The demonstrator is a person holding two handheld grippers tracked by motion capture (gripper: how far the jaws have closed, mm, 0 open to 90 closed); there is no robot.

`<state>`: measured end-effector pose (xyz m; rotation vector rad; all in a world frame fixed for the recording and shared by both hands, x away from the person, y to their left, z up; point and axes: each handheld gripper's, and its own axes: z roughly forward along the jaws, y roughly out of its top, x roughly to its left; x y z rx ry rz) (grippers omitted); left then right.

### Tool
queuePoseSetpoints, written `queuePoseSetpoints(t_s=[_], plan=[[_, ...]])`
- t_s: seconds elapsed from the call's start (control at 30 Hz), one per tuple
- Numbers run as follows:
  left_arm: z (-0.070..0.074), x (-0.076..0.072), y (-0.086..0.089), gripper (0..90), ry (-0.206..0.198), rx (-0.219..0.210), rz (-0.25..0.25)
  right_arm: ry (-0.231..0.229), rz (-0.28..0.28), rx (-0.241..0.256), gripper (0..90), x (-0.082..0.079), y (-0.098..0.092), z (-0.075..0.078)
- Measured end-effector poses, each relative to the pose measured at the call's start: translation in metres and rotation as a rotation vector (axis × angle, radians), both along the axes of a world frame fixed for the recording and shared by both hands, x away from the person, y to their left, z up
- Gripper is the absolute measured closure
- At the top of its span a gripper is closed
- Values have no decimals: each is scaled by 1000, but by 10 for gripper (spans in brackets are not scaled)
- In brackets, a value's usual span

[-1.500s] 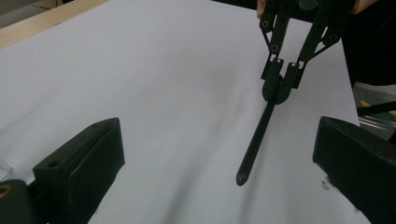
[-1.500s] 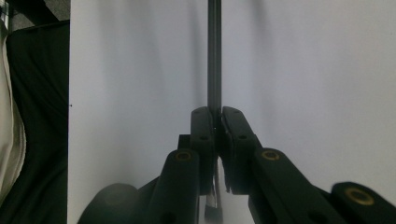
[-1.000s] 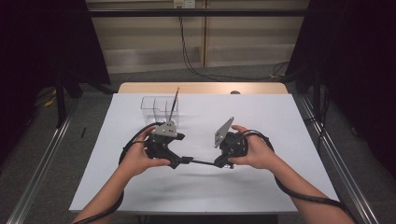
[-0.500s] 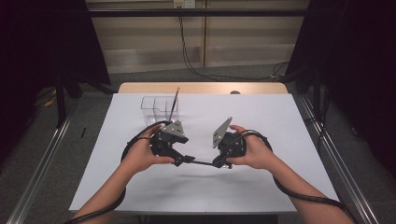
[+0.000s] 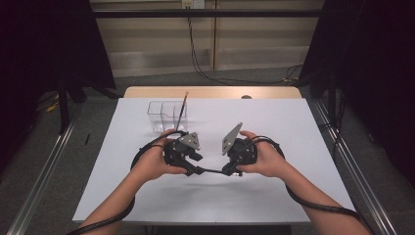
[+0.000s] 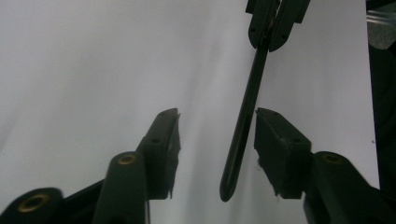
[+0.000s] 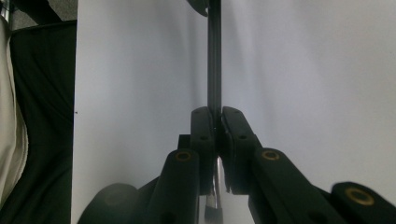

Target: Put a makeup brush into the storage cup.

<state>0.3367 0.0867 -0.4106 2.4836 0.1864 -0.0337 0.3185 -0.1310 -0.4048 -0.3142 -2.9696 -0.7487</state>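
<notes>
While the right gripper (image 7: 215, 122) kept its 2 jaws pinched on a slim black rod-shaped brush handle (image 7: 214, 60), the left gripper (image 6: 217, 126) had its jaws spread, the handle's free end hanging between them, nearer 1 jaw. Both hovered above the white table (image 5: 293, 122). Behind them stood a clear plastic compartment box (image 5: 164, 113) holding 1 thin brown-handled brush (image 5: 182, 110).

Before me: white table (image 5: 293, 196); clear box (image 5: 164, 115) at its far left, a thin brush (image 5: 182, 108) standing in it.
</notes>
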Motion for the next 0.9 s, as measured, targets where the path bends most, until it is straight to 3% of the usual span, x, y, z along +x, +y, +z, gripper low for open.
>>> queuePoseSetpoints(t_s=[0.17, 0.3, 0.67, 0.77, 0.9], plan=[[0, -1, 0, 681, 16, -13, -8, -6, -4, 6, 845, 1, -1, 1], [-1, -2, -3, 741, 33, 3, -36, -9, -8, 25, 845, 2, -3, 4], [-9, -5, -9, 799, 42, 25, -79, -2, 11, 40, 843, 3, -4, 10], [-10, -8, -11, 831, 48, 43, -109, -20, 16, 60, 842, 5, -7, 13], [-11, -10, -13, 841, 54, 40, -100, -29, 23, 70, 841, 6, -8, 15]])
